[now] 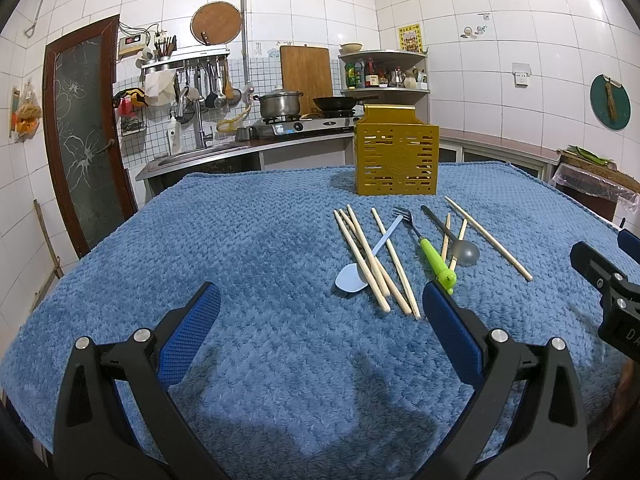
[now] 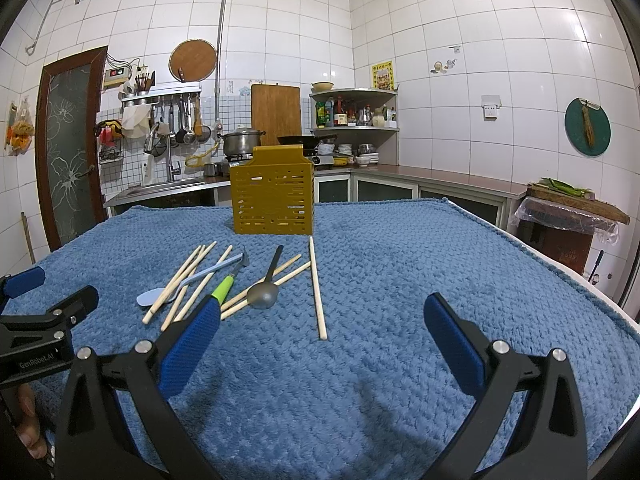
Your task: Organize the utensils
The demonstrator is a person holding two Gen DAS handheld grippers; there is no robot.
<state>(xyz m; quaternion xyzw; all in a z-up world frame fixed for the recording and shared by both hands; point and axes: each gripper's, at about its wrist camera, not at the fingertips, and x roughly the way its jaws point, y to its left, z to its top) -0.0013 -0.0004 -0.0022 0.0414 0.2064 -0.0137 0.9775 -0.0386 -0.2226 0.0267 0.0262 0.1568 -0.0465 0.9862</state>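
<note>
Blue towel bears scattered chopsticks before a yellow holder; both grippers' jaws gape wide, empty.

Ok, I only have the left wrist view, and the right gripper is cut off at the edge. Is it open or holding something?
Observer: The right gripper is open and empty, above the blue cloth.
Operator: Anything near its fingers?
Observer: In its own camera, one finger covers the end of the green-handled fork.
Operator: What's behind the yellow holder?
Observer: Past the yellow holder, stacked bowls sit on the counter.
</note>
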